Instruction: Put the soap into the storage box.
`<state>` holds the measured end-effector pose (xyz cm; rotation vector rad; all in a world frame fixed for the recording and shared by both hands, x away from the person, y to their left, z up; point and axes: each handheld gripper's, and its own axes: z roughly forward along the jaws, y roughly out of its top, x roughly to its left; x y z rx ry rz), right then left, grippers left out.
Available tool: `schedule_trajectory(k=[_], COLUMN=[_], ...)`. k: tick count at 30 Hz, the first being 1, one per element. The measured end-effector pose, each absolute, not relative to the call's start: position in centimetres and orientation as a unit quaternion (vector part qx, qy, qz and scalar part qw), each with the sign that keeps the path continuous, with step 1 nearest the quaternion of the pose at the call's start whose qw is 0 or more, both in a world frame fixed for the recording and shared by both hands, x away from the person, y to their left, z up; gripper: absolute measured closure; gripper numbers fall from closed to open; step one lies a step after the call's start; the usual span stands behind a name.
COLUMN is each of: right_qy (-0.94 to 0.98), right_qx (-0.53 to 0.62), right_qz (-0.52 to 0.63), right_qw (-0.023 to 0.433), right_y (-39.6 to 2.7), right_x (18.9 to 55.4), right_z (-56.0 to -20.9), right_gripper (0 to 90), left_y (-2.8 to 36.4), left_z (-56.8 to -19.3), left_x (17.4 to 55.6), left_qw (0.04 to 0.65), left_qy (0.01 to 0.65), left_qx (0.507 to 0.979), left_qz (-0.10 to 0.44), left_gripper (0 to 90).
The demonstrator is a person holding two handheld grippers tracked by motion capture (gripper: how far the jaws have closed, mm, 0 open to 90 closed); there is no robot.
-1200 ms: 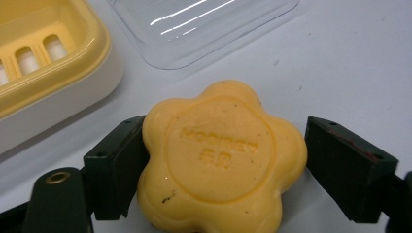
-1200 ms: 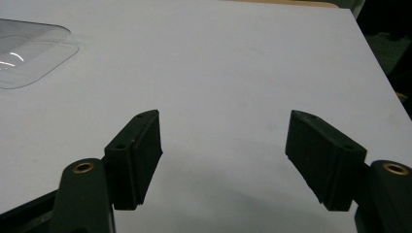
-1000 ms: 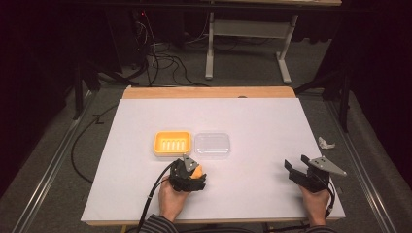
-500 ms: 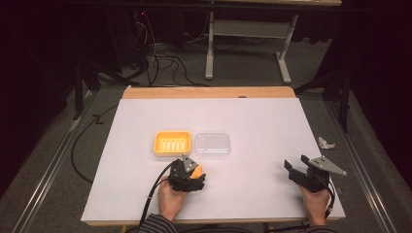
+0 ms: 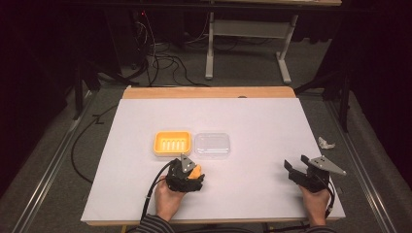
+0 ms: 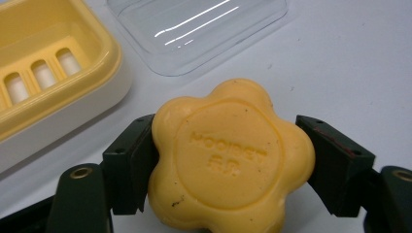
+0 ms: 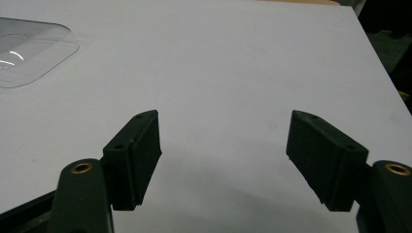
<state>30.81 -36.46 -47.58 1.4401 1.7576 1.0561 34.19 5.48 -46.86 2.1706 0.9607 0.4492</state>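
Observation:
A flower-shaped orange soap bar [image 6: 228, 155] sits between the jaws of my left gripper [image 6: 226, 165], which is shut on it just above the white table. In the high view that left gripper [image 5: 188, 175] with the soap [image 5: 196, 171] is just in front of the yellow soap dish [image 5: 172, 142]. A clear plastic lid [image 5: 212, 144] lies right of the dish, its open side up. The dish [image 6: 43, 73] and lid [image 6: 194, 29] appear close ahead in the left gripper view. My right gripper [image 5: 297, 170] is open at the table's right front, with nothing between its jaws [image 7: 228, 160].
The white table [image 5: 252, 121] has a wooden far edge [image 5: 209, 92]. A small crumpled white scrap [image 5: 325, 143] lies off the right edge. Cables and a desk frame stand on the floor beyond. The lid's corner [image 7: 29, 48] shows at the far left of the right gripper view.

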Motion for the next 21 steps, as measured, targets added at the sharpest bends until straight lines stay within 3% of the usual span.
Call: schedule_trajectory(k=[21], right_qy=[0.667], right_qx=[0.544], right_qz=[0.402], right_qw=[0.312], right_y=[-36.5], right_x=[30.8], right_z=[-47.6], right_gripper=[28.8], left_y=[6.6], left_z=[-44.7], left_x=[33.8], left_qw=[0.359], left_qy=[0.357], left_qx=[0.843], left_qz=[0.181], left_gripper=[27.7])
